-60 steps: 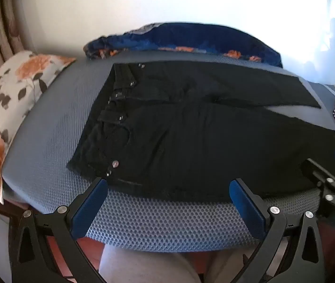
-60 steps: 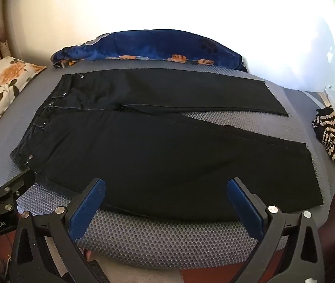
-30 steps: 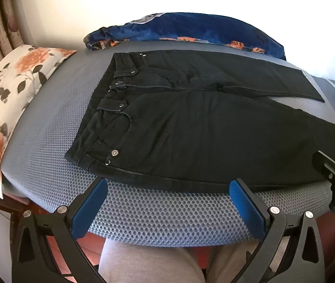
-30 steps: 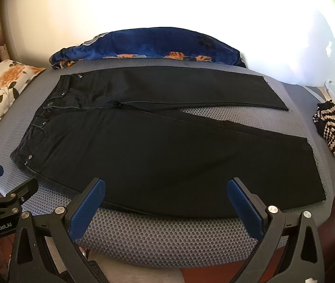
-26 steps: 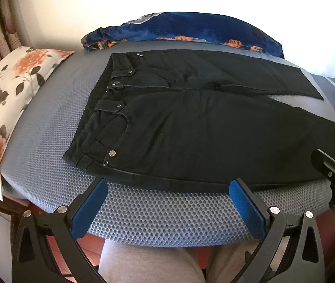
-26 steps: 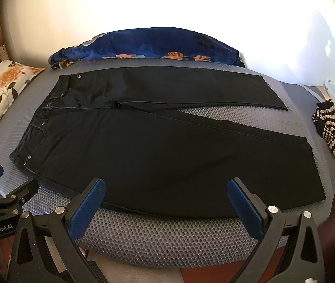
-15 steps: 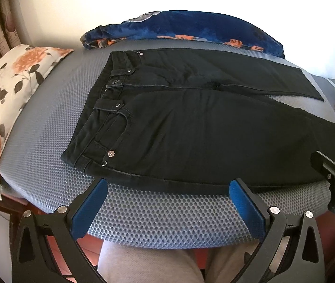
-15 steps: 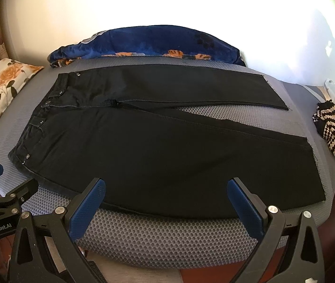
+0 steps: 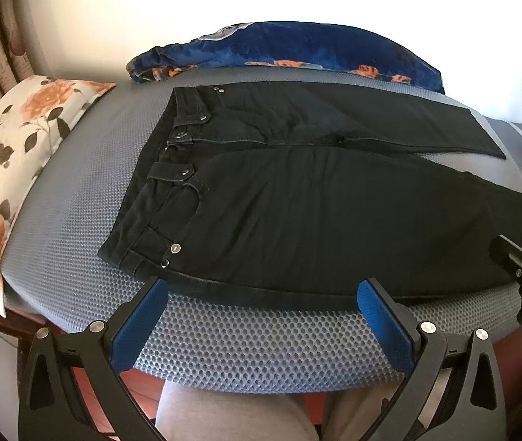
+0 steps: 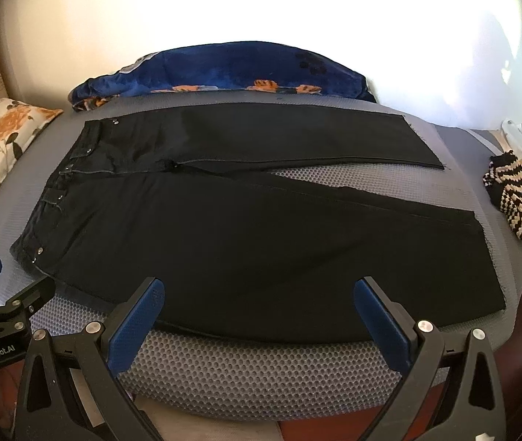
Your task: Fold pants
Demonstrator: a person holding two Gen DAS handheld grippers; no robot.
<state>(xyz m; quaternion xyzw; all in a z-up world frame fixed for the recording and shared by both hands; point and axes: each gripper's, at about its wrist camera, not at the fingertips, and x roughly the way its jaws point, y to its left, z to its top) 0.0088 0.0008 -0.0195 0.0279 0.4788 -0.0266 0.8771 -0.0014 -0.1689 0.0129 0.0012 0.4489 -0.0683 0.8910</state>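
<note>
Nearest the person, the left gripper (image 9: 259, 327) and the right gripper (image 10: 259, 325) hover just off the front edge of the grey mesh cushion (image 10: 261, 371), each with its fingers spread wide and holding nothing. The black pants (image 10: 246, 231) lie flat across the cushion, waistband toward the left edge, hems toward the right, the near leg running along the front edge and the far leg angled away so a wedge of mesh shows between them. The likely trouble is in the first grab: the near seam sits close to the front edge, so a low approach could catch mesh instead of cloth, or pinch only one layer, letting the leg twist when lifted. Uneven lifting could drag the waistband askew. Farther off, a striped knit piece (image 10: 514, 198) at the right edge, a floral pillow (image 9: 11, 169) at the left and a blue blanket (image 10: 224, 71) along the back edge could snag a swung leg.
</note>
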